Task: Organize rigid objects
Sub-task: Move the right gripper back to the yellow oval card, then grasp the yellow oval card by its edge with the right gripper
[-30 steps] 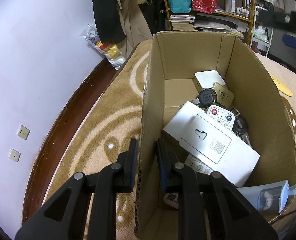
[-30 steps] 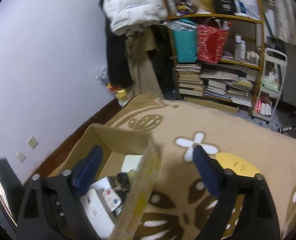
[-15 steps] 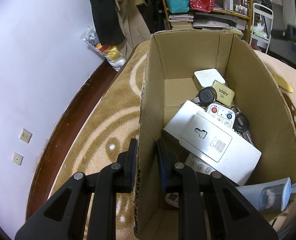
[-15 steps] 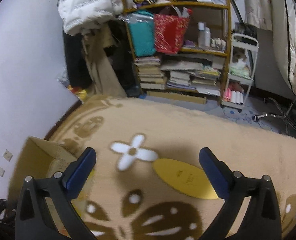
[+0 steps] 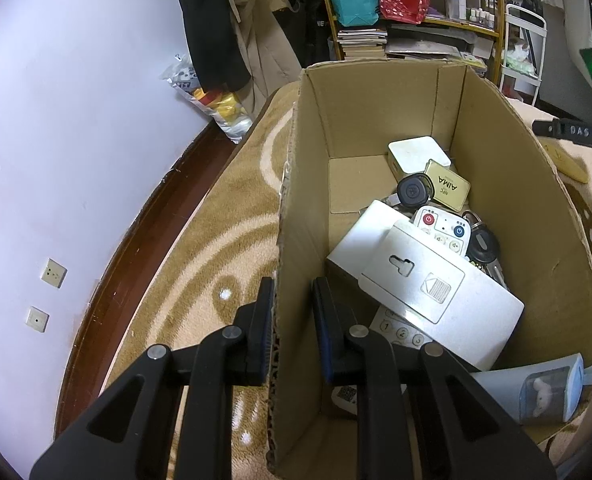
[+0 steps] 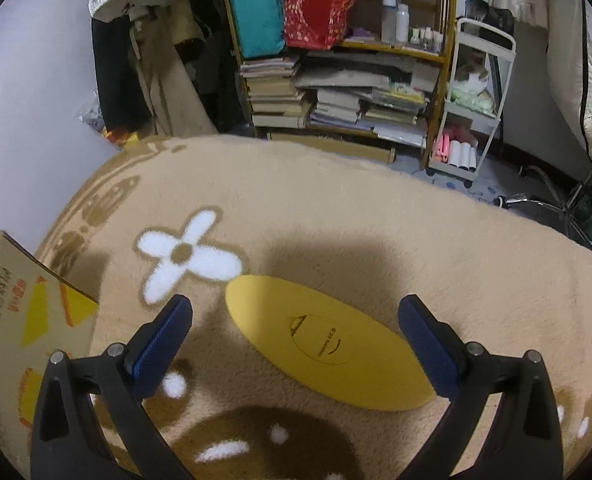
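Your left hand-held gripper (image 5: 292,320) is pinching the near left wall of the cardboard box (image 5: 299,208), one finger outside and one inside. Low in the box, your fingers hide most of a small white thing with a square code on it (image 5: 345,394). At the bottom right corner a pale blue case (image 5: 535,392) sits against the box rim, with a tiny white figure behind its clear window; it is partly cut off. A flat white packet with a hang hole (image 5: 435,296) lies on top of the pile and covers most of a keypad with the numbers 1, 2 and 3 (image 5: 399,330). Behind it you see only the top of a white remote (image 5: 441,228) with a red and a blue power button. A black key fob (image 5: 481,244) is half tucked beside it. Farther back are a round black cap (image 5: 413,190), a gold tin that reads "AIMA" (image 5: 447,188) and a white square box (image 5: 417,154).

Your right hand-held gripper (image 6: 296,340) is spread wide, one finger on each side of a yellow oval case (image 6: 323,340) that lies flat on the tan flower blanket (image 6: 375,208). The small writing on the case is too tiny to read. The box's outer side, at the left, has orange print you cannot make out. Far back stands a shelf with stacked books (image 6: 335,96).
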Action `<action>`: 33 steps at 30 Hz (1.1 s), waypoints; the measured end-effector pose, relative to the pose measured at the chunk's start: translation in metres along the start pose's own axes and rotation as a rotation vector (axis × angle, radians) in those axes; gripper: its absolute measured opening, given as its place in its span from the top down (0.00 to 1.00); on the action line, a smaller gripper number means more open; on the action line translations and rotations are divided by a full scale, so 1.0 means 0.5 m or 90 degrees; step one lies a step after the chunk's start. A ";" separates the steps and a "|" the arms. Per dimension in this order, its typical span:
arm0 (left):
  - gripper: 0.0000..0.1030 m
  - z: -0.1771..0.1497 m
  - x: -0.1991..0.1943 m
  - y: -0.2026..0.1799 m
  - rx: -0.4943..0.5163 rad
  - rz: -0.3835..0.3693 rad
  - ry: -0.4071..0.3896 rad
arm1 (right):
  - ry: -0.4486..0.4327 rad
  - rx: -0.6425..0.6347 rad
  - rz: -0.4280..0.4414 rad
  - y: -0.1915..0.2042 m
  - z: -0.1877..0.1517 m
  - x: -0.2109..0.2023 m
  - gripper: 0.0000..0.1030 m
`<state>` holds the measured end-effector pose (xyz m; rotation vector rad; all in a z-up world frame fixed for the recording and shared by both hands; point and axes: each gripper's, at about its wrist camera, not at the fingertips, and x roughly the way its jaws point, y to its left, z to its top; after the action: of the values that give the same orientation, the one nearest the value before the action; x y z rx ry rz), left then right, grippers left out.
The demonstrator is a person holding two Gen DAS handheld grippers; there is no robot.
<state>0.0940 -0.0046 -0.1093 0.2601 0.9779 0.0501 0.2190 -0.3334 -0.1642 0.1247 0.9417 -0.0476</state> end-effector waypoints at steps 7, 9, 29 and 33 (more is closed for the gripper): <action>0.82 0.002 -0.007 0.004 -0.003 0.002 -0.014 | 0.043 -0.010 -0.006 -0.020 -0.008 0.037 0.00; 0.82 0.004 -0.005 0.002 -0.002 0.005 -0.013 | 0.050 -0.010 0.004 -0.022 -0.011 0.041 0.00; 0.81 0.006 -0.001 -0.009 0.006 0.017 -0.014 | 0.066 -0.058 0.029 0.011 -0.013 0.033 0.51; 0.81 0.006 -0.001 -0.009 0.006 0.017 -0.014 | 0.062 -0.090 0.029 0.035 -0.012 0.028 0.74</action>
<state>0.0958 -0.0098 -0.1085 0.2818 0.9531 0.0673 0.2240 -0.3151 -0.1775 0.0179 1.0356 0.0672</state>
